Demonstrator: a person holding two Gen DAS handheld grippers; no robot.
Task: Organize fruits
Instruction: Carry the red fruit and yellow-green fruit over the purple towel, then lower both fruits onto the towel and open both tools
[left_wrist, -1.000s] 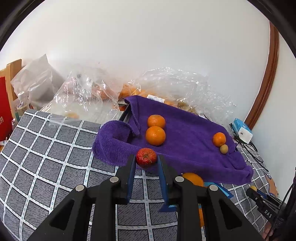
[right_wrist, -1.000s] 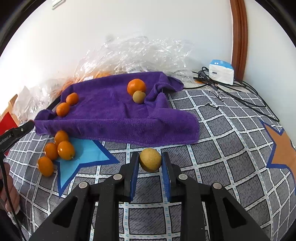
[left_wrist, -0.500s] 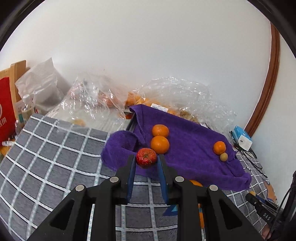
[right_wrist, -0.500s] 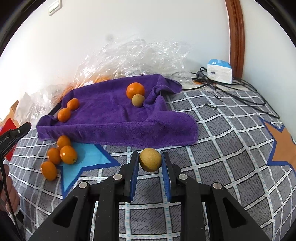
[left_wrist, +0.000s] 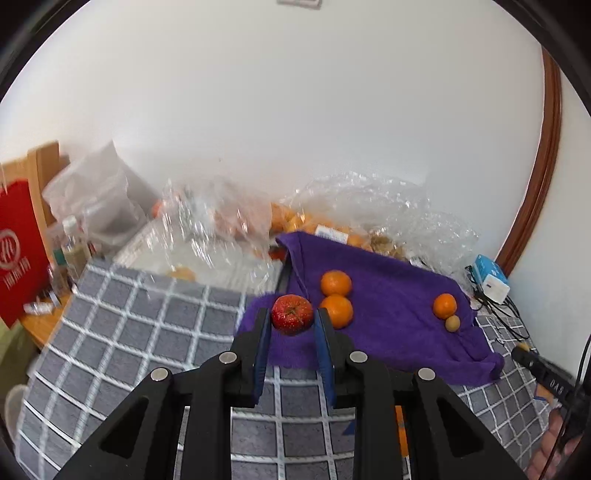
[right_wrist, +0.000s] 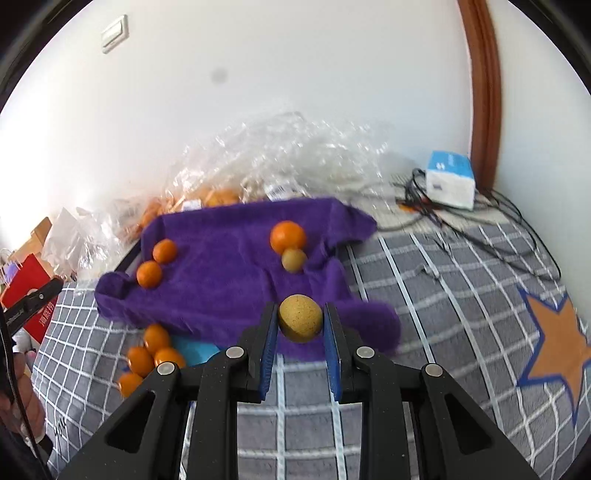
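Purple towel (right_wrist: 236, 266) with oranges (right_wrist: 287, 236), plastic bags (left_wrist: 369, 206) behind.

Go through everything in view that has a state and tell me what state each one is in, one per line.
Left gripper: shut on the red fruit.
Right gripper: shut on the yellow fruit.
Purple towel: spread out, rumpled, edges folded.
Three oranges and a small brown fruit: resting on the towel.
Four oranges: loose on the checked cloth.
Plastic bags: crumpled, some holding fruit.
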